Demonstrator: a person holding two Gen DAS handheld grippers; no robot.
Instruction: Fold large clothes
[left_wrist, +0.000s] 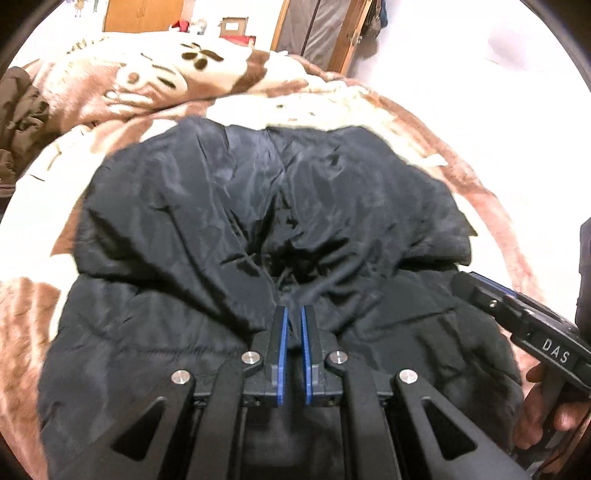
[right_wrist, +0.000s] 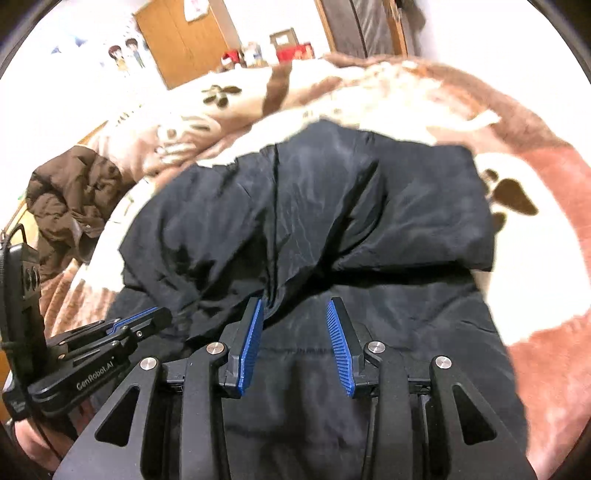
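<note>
Blue pads line our left gripper (left_wrist: 294, 314), and its two fingers are squeezed close together with a pinch of black cloth between them. That cloth belongs to the black jacket (left_wrist: 258, 206), a big puffy one. It lies right under our fingertips and spreads out ahead of them and to both sides. Its top part is folded back toward us in a soft, wrinkly heap just in front of the pads.

Our right gripper (right_wrist: 295, 314) has its blue ribbed fingers (right_wrist: 340, 347) spread wide apart. We see nothing held between them. They hang just over the flat lower part of the same black jacket (right_wrist: 388, 199). The left finger's tip sits right at the edge of the folded heap, but we cannot tell if it touches.

Off to the left of the right fingers we see the left gripper from the side, low over the cloth.

Under the jacket lies a fluffy blanket (right_wrist: 535, 280), cream and brown with dark leaf shapes. Farther left of our fingers a brown coat (right_wrist: 70, 195) sits in a bunch on the blanket, well apart from the jacket. Far ahead stands a wooden door (right_wrist: 184, 37).
</note>
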